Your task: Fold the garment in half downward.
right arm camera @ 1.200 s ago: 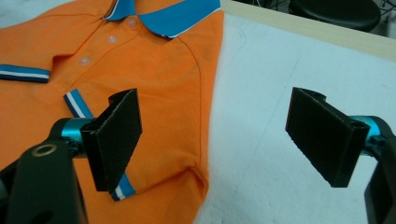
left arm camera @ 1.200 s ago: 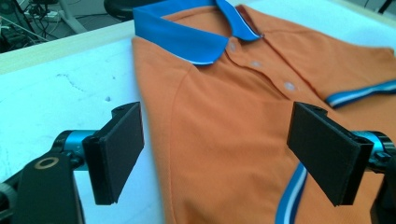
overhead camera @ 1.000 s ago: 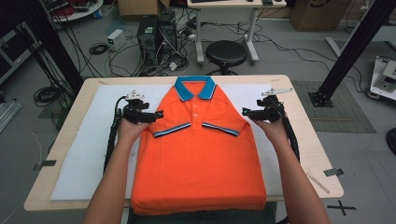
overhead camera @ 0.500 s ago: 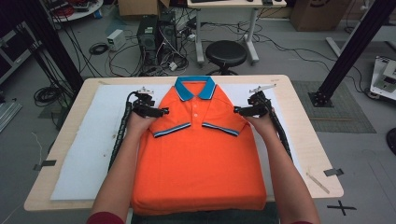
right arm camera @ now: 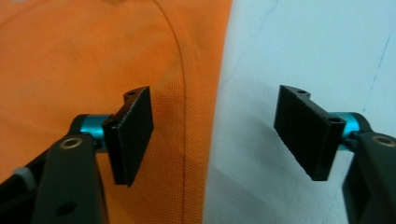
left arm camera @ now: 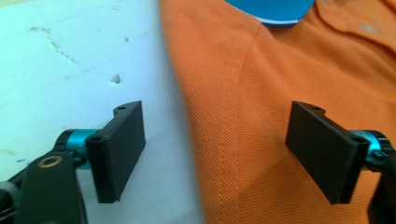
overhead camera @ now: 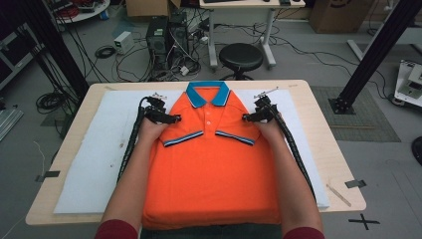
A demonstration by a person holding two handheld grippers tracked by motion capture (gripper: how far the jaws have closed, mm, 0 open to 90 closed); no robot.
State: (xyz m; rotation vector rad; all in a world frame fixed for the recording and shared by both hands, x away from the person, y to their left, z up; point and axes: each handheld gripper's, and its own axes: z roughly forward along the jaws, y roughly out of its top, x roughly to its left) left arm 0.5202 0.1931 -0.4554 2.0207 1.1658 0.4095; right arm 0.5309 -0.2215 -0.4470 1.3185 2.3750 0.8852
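An orange polo shirt (overhead camera: pixel 211 169) with a blue collar (overhead camera: pixel 207 92) lies flat on the table, sleeves folded across the chest. My left gripper (overhead camera: pixel 175 118) hovers over the shirt's left shoulder edge; its jaws stand wide open, one over the white mat and one over orange cloth (left arm camera: pixel 289 93). At the right shoulder edge my right gripper (overhead camera: pixel 246 118) is open too, straddling the border between the shirt (right arm camera: pixel 93 56) and the white mat (right arm camera: pixel 317 51). Nothing is held between either pair of jaws.
A white mat (overhead camera: pixel 99 154) covers the wooden table (overhead camera: pixel 328 144) under the shirt. The shirt's hem hangs at the near table edge. Beyond the far edge stand a black stool (overhead camera: pixel 241 56), computer boxes and tangled cables on the floor.
Both grippers have moved inward and toward the collar, from beside the sleeves to the shoulder edges of the shirt. The shirt itself lies as before.
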